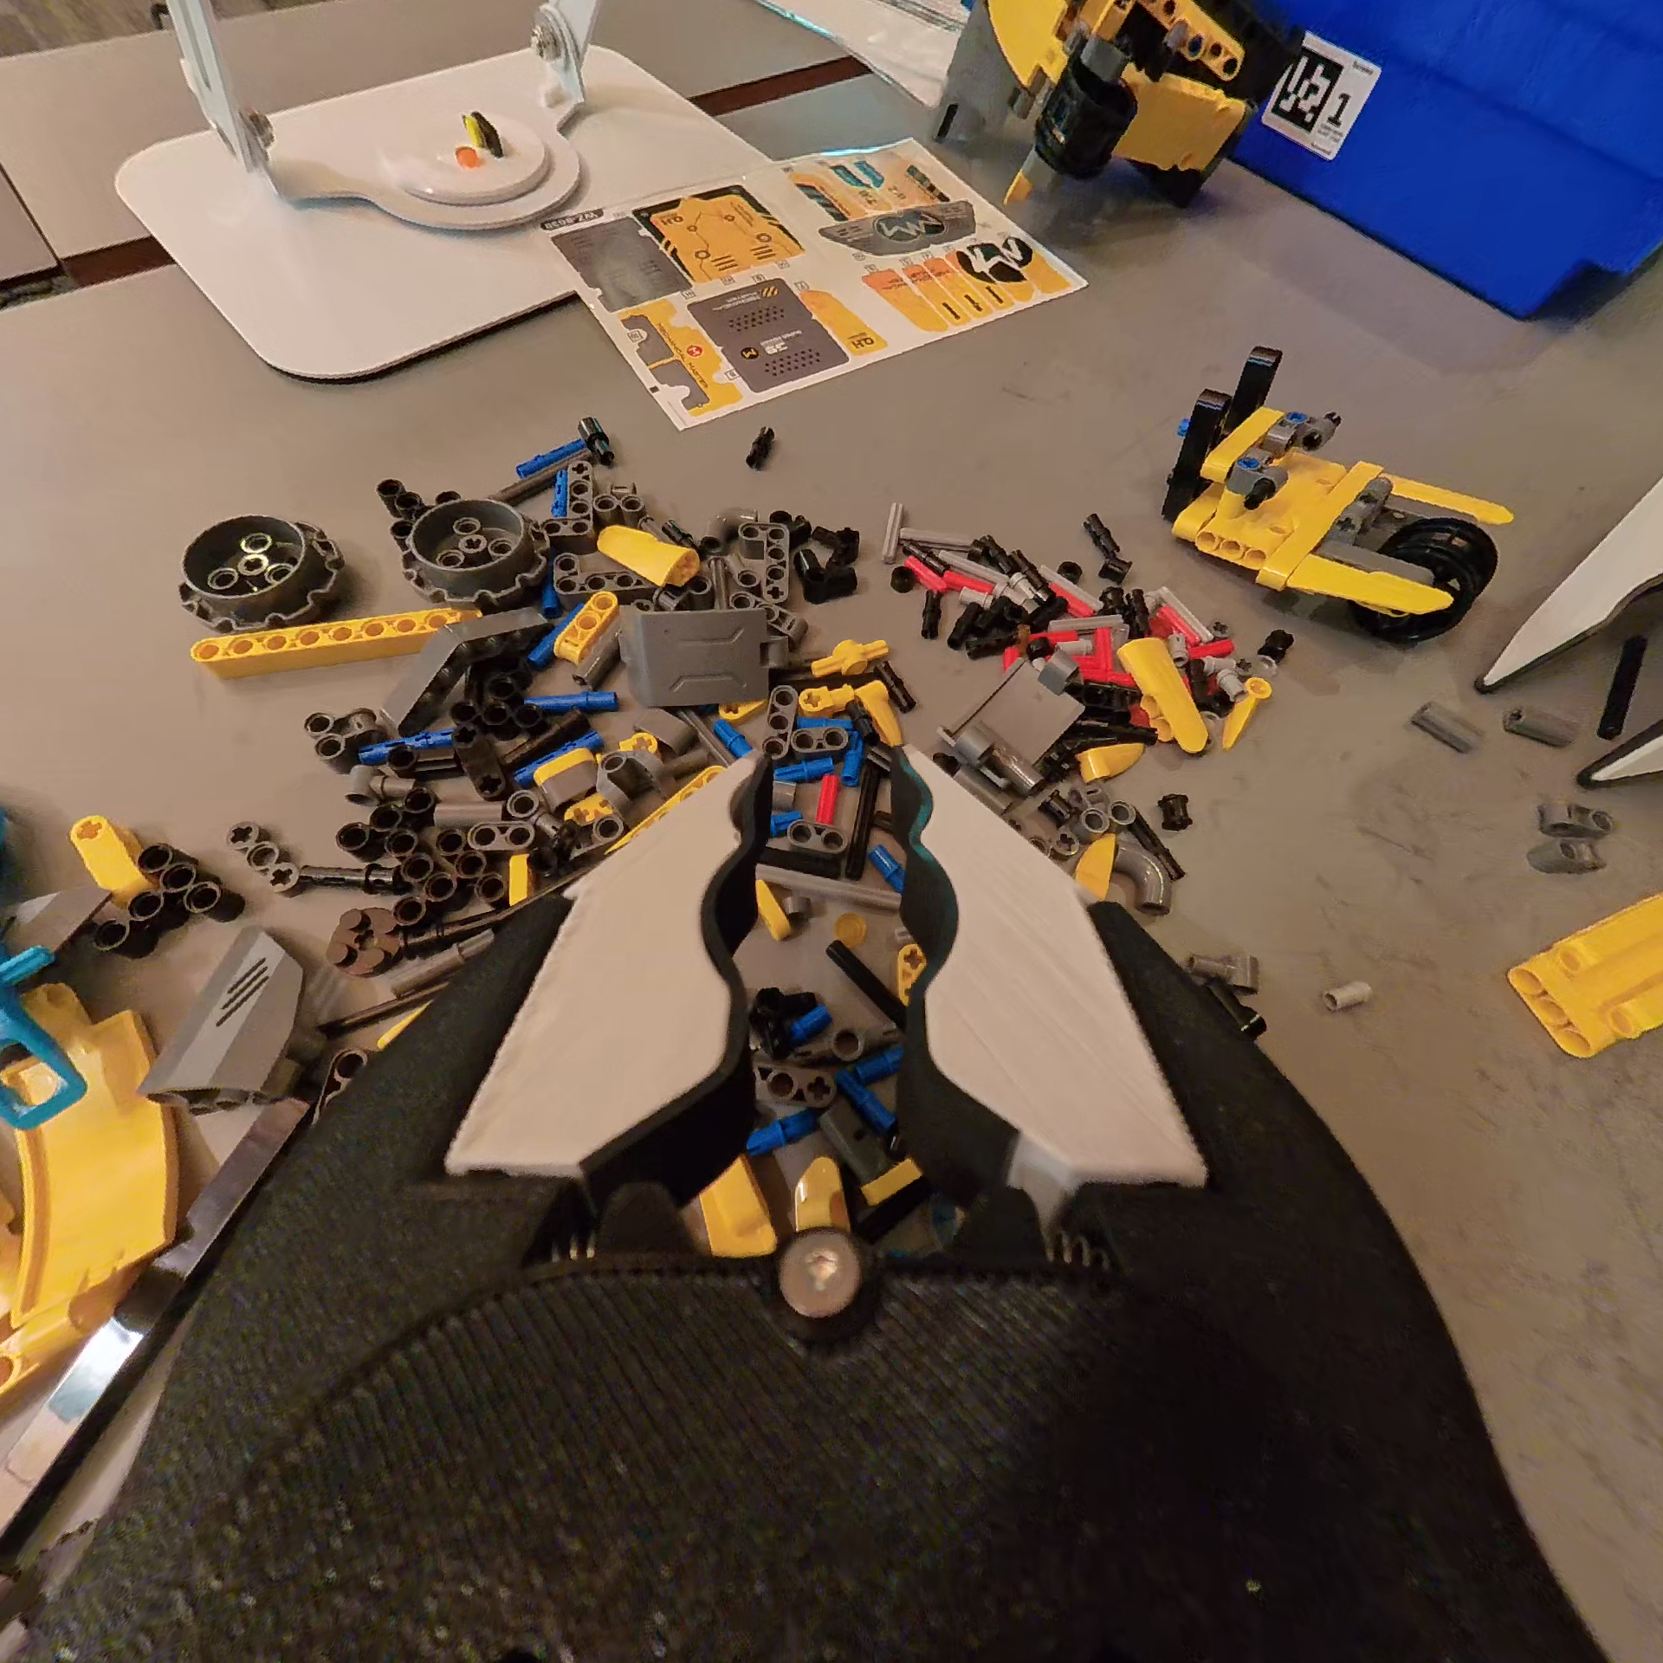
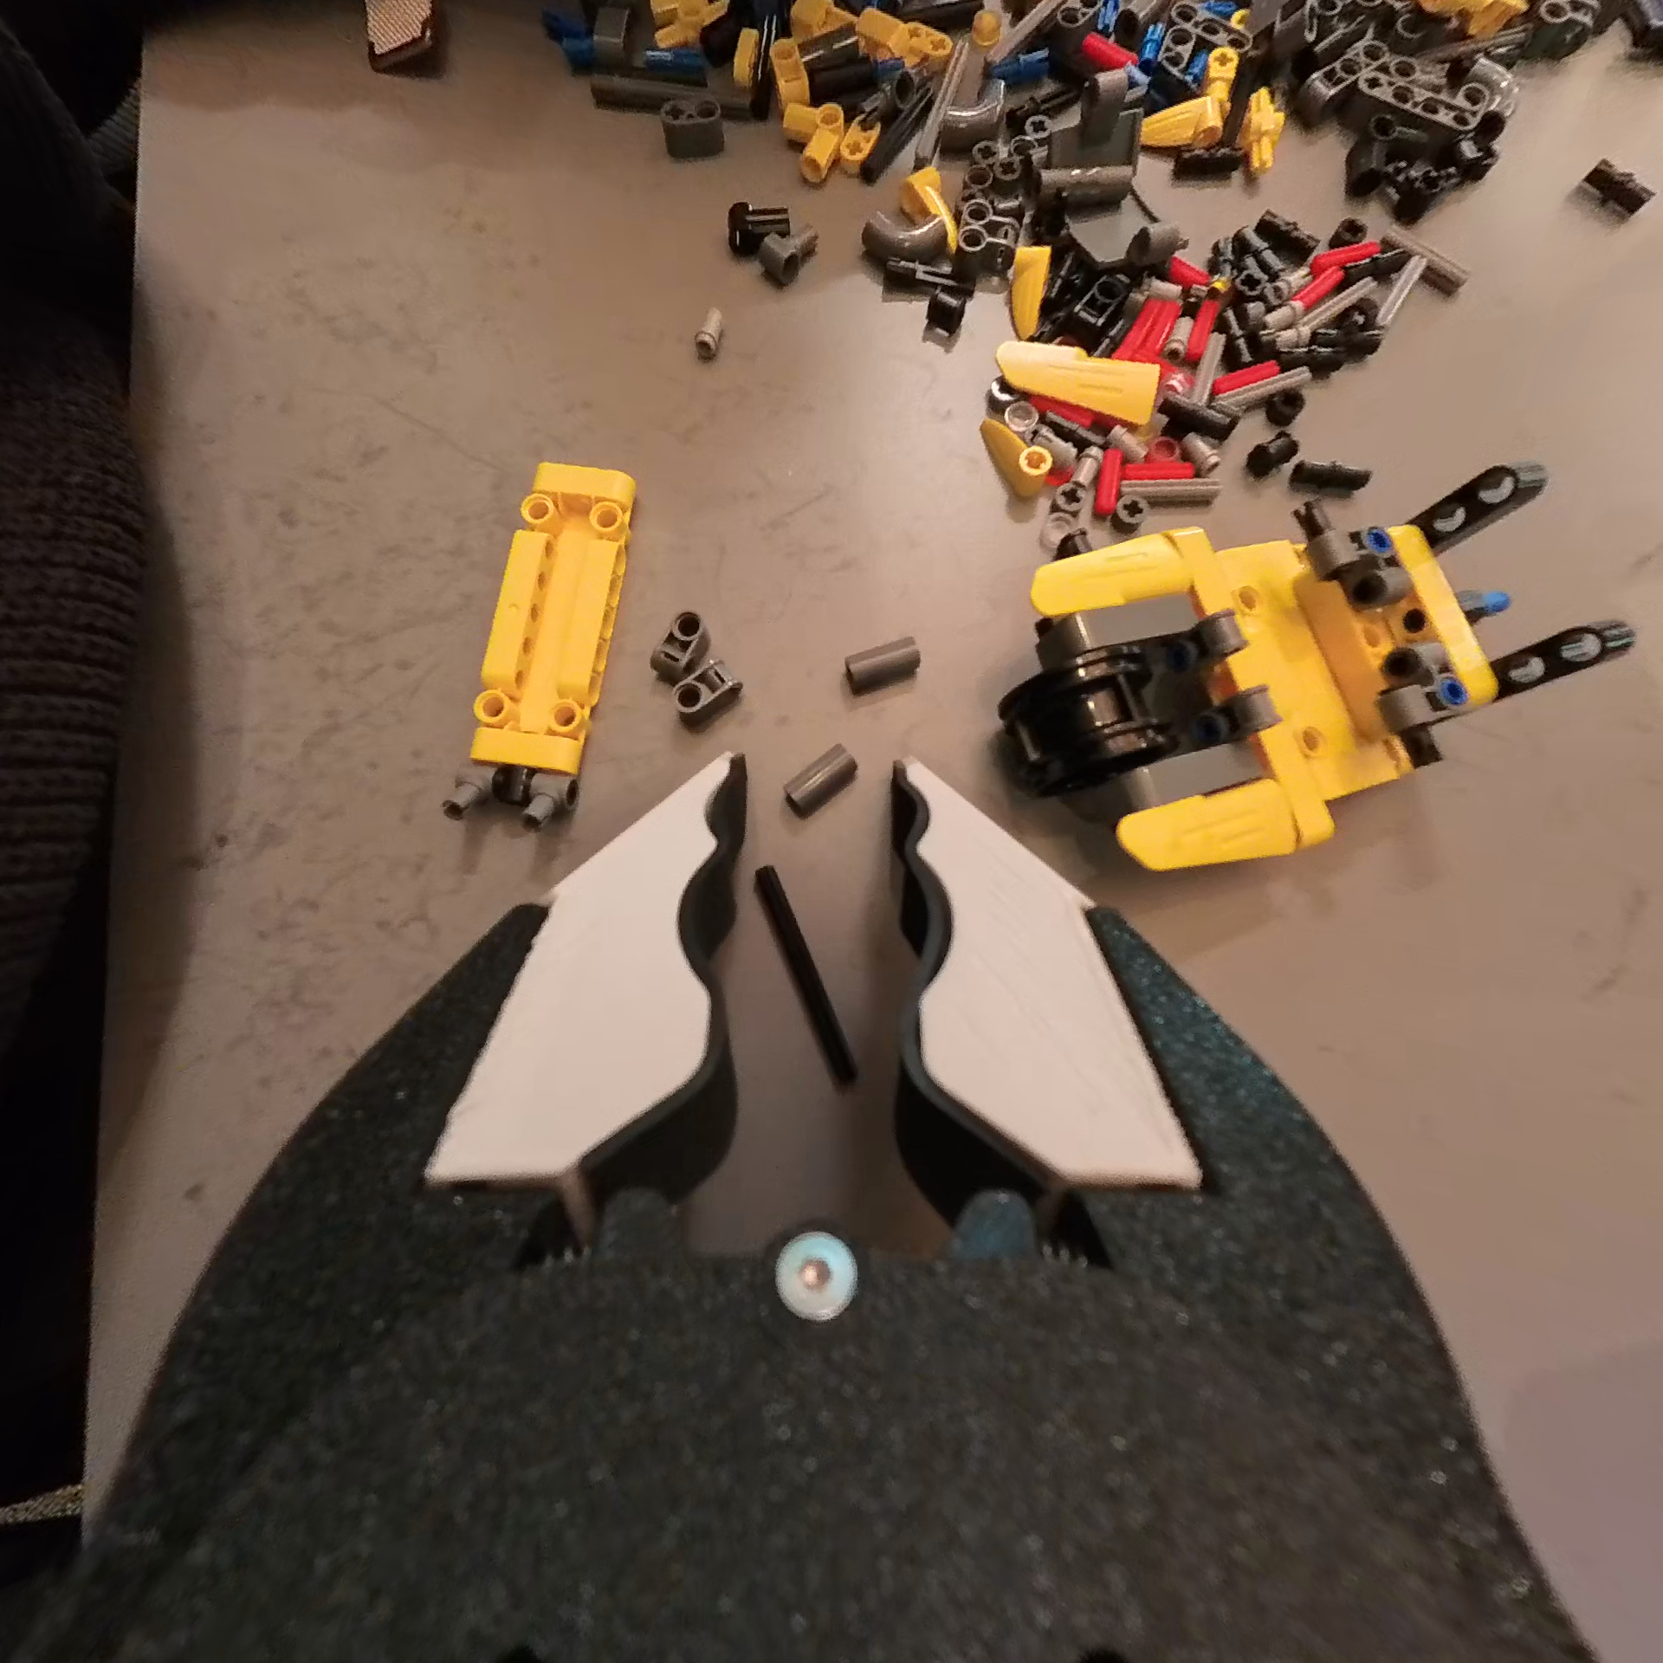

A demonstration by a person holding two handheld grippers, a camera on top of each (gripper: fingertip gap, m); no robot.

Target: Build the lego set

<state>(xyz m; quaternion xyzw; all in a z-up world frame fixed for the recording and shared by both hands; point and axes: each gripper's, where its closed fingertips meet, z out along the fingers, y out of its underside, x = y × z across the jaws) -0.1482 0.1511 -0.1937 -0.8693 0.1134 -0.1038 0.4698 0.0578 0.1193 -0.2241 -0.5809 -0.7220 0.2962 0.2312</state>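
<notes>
My left gripper (image 1: 830, 765) is open and empty, hovering over a pile of small black, blue, grey and yellow building pieces (image 1: 558, 738) on a grey table (image 1: 180, 432). My right gripper (image 2: 819, 765) is open and empty above the table. A short grey sleeve (image 2: 820, 778) lies between its fingertips and a thin black axle (image 2: 805, 972) lies on the table between the fingers. A second grey sleeve (image 2: 882, 664) lies just beyond. A yellow flat panel piece (image 2: 553, 621) lies to the left, a part-built yellow and black assembly (image 2: 1260, 675) to the right.
A sticker sheet (image 1: 810, 279) and a white stand base (image 1: 378, 225) lie at the back of the table. A blue bin (image 1: 1485, 135) and another yellow model (image 1: 1125, 81) stand far right. Two dark wheel hubs (image 1: 261, 567) lie left. Red and grey pins (image 2: 1215, 360) lie heaped.
</notes>
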